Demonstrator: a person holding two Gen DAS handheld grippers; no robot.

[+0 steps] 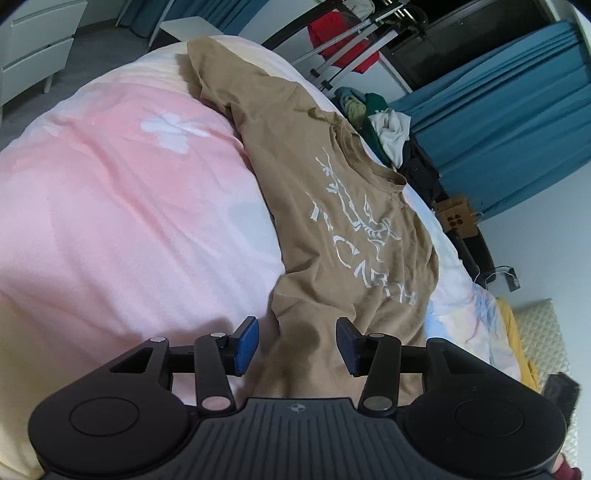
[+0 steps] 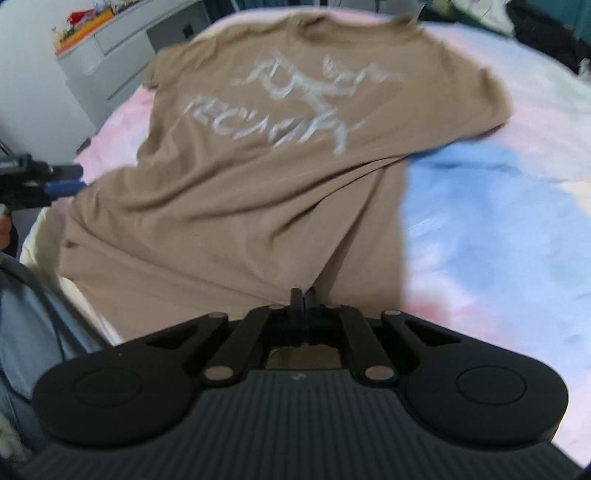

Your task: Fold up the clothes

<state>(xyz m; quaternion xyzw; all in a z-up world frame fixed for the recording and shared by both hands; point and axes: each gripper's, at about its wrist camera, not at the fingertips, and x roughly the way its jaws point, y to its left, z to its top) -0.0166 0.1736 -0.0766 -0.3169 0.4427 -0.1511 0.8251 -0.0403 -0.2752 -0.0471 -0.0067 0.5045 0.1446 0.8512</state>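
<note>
Both wrist cameras look steeply down, close over the bed [image 1: 110,206]; each sees the same tan T-shirt [image 2: 236,192].

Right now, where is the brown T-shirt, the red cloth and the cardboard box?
brown T-shirt [image 1: 332,206], left wrist view, on its white print.
red cloth [image 1: 325,33], left wrist view, on its upper part.
cardboard box [image 1: 456,218], left wrist view, on its front face.

A pink and blue blanket [image 1: 110,192] covers the bed. Blue curtains [image 1: 517,122] hang beyond a clothes heap [image 1: 380,122]. White drawers [image 1: 33,48], perhaps, stand nearby.
</note>
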